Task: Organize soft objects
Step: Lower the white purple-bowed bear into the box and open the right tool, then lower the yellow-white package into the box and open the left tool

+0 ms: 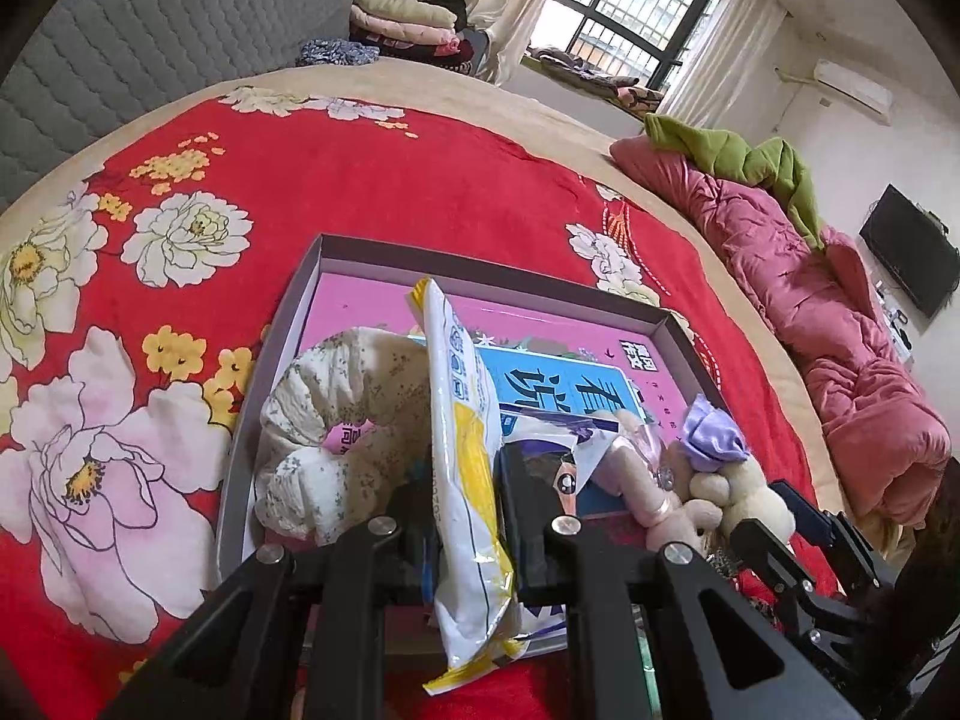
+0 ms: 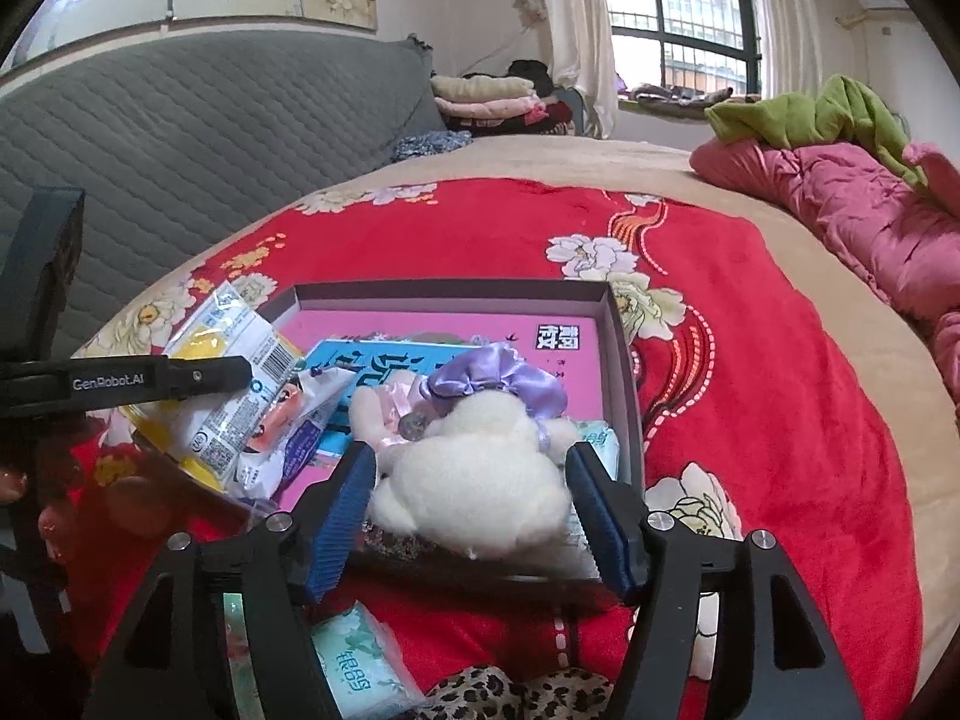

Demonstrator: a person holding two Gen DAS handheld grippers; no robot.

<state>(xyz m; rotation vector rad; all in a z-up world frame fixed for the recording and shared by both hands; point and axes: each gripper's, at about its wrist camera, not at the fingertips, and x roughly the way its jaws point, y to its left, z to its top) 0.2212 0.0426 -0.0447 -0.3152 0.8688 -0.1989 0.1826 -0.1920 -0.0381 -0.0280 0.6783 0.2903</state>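
Observation:
A shallow grey box [image 1: 336, 258] with a pink printed bottom lies on the red flowered bedspread; it also shows in the right wrist view [image 2: 618, 324]. My left gripper [image 1: 465, 531] is shut on a yellow and white plastic packet [image 1: 462, 420], held upright over the box. A floral fabric ring [image 1: 324, 420] lies in the box's left part. My right gripper [image 2: 474, 516] is shut on a cream plush toy [image 2: 480, 468] with a purple bow [image 2: 480, 375], over the box's near right corner. The toy also shows in the left wrist view [image 1: 720, 492].
A green tissue pack [image 2: 360, 660] and a leopard-print cloth [image 2: 510, 696] lie on the bedspread in front of the box. Another tissue pack [image 2: 600, 444] sits in the box. A pink quilt [image 2: 870, 210] lies along the right. A grey padded headboard [image 2: 180, 132] stands behind.

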